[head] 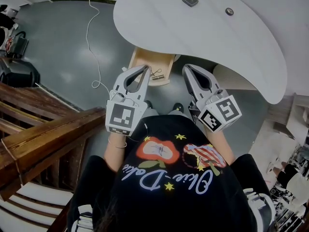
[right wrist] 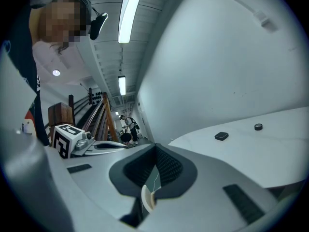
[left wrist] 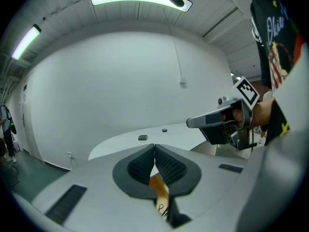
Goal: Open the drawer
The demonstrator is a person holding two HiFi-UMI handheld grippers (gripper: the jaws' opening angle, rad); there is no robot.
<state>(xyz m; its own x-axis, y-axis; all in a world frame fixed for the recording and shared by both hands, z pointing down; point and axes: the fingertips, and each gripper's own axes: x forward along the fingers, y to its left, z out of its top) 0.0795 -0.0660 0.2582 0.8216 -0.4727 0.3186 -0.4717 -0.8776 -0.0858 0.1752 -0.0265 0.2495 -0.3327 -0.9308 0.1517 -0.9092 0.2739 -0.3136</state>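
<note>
A light wooden drawer (head: 150, 62) stands pulled out from under the white curved tabletop (head: 207, 37), with a small dark item lying inside it. My left gripper (head: 145, 70) is shut and empty, its tips over the drawer's front edge. Beside it my right gripper (head: 186, 68) is also shut and empty, just right of the drawer. In the left gripper view the jaws (left wrist: 154, 147) meet, with the drawer's wood (left wrist: 159, 190) showing below them and the right gripper (left wrist: 223, 123) off to the right. In the right gripper view the jaws (right wrist: 155, 147) are closed, and the left gripper (right wrist: 77, 140) shows at the left.
A black square pad (head: 190, 0) and a small round knob (head: 229, 11) sit on the tabletop. A white cable (head: 91, 42) trails over the grey floor. Wooden stairs and a railing (head: 43, 129) fill the left. White wall stands behind the table.
</note>
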